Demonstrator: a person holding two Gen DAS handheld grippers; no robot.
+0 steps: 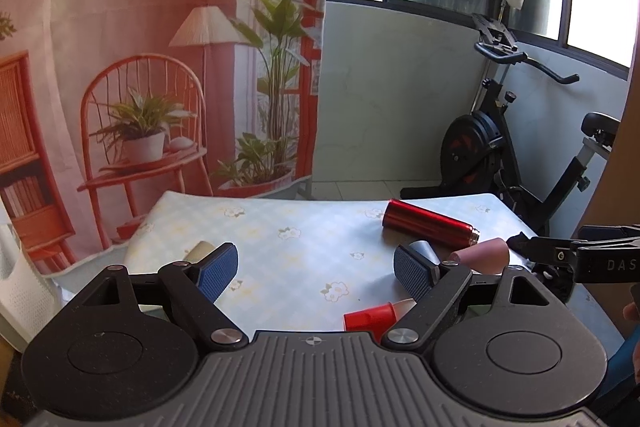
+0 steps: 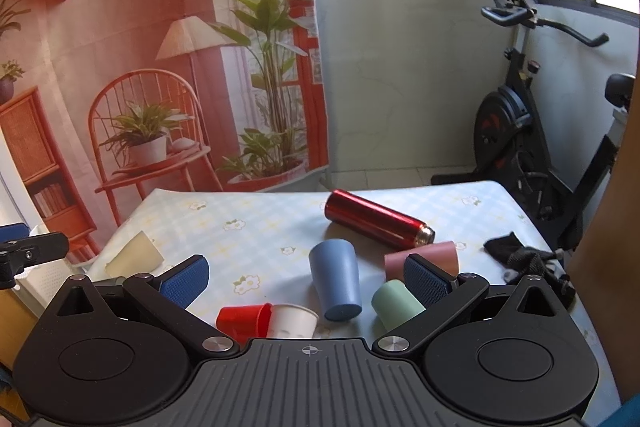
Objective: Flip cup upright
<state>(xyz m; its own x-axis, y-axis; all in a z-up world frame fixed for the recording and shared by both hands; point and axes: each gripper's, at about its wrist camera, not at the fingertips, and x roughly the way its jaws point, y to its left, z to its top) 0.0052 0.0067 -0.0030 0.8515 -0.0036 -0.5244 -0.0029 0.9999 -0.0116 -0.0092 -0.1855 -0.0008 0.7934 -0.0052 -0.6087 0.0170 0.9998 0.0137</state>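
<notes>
Six cups, one red flask.

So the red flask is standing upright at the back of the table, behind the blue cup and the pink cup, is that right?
Not quite. The red flask is lying on its side, not standing upright; the right wrist view shows it plainly. The rest holds: it sits toward the back of the table, behind the blue cup and the pink cup.
</notes>
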